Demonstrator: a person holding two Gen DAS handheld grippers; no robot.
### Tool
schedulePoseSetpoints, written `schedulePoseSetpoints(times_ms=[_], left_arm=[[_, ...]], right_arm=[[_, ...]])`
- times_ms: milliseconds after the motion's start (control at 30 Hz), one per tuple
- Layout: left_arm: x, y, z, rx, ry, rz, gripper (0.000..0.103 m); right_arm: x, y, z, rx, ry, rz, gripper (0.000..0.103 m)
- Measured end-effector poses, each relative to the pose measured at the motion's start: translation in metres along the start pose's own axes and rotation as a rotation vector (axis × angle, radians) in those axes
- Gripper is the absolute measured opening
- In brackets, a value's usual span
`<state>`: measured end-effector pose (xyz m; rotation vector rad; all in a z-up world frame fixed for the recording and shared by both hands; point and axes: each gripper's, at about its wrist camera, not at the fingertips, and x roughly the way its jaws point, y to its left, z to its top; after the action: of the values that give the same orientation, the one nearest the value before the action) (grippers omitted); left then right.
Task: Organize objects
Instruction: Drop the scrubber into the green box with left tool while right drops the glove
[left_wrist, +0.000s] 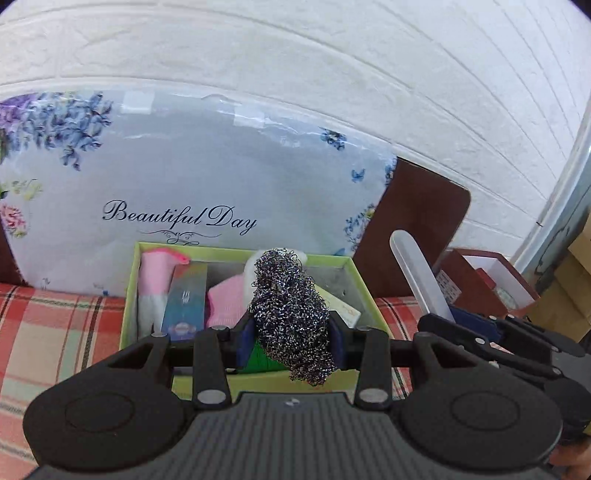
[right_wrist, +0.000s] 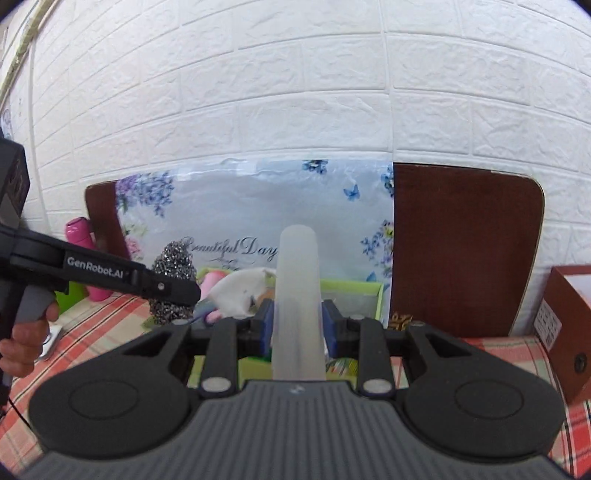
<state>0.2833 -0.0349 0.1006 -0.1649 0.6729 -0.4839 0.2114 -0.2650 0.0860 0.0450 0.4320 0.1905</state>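
Both hands are busy at this moment, and each one carries something above the green box (left_wrist: 240, 384). The left gripper (left_wrist: 291, 332) has its jaws about half open and pressed on a steel-wool scourer (left_wrist: 291, 314), which bulges above and hangs below the blue pads; it is held clear of the box, over its near edge. The right gripper (right_wrist: 298, 325) has its jaws as narrow as they go, clamped on a translucent white plastic tube (right_wrist: 298, 295) that stands up between the pads (what this tube really is, I cannot tell). From the right wrist view, the tube is also over the box, at its near right part.

The box stands on the checked cloth of the tabletop (left_wrist: 55, 332), in front of a flowered panel with the words "Beautiful Day" (left_wrist: 192, 177). Some things already lie inside: a pink-and-white folded cloth (left_wrist: 155, 284), a flat teal packet (left_wrist: 186, 302), another pink cloth (left_wrist: 225, 302) and a white card (left_wrist: 347, 314).

So I judge the sorting is well under way but not finished. The scourer and the tube are not yet put down, and a pink bottle (right_wrist: 83, 240) waits outside the box at the left. A brown box (left_wrist: 491, 280) at the right side is open too, so whether it will receive something I cannot say.
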Motion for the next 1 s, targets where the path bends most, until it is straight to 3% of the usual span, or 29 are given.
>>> schedulePoseSetpoints(times_ms=[300,433,533,600,700,767,867,1000], left_arm=[[0.07,0.023,0.019,0.003,0.063,0.087,0.043],[0.097,0.034,0.011,-0.001,0.107,0.119,0.045],[0.104,0.034,0.004,0.034,0.09,0.118,0.051],[0.103,0.03,0.0,0.071,0.066,0.116,0.065],[0.094,0.029,-0.002,0.058,0.059,0.099,0.071],[0.084,0.031,-0.001,0.025,0.052,0.101,0.072],[0.058,0.029,0.002,-0.018,0.011,0.108,0.075],[0.018,0.013,-0.006,-0.018,-0.04,0.145,0.08]], right_arm=[[0.078,-0.022,-0.003,-0.01,0.048,-0.025,0.027],[0.108,-0.025,-0.021,-0.015,0.126,-0.006,0.027],[0.122,-0.025,-0.037,-0.019,0.177,0.008,0.027],[0.122,-0.023,-0.042,-0.04,0.164,-0.008,0.028],[0.114,-0.026,-0.039,-0.014,0.149,-0.018,0.041],[0.101,-0.029,-0.035,-0.001,0.111,-0.03,0.065],[0.078,-0.034,-0.027,0.029,0.054,-0.032,0.084],[0.045,-0.036,-0.025,0.092,0.007,-0.031,0.1]])
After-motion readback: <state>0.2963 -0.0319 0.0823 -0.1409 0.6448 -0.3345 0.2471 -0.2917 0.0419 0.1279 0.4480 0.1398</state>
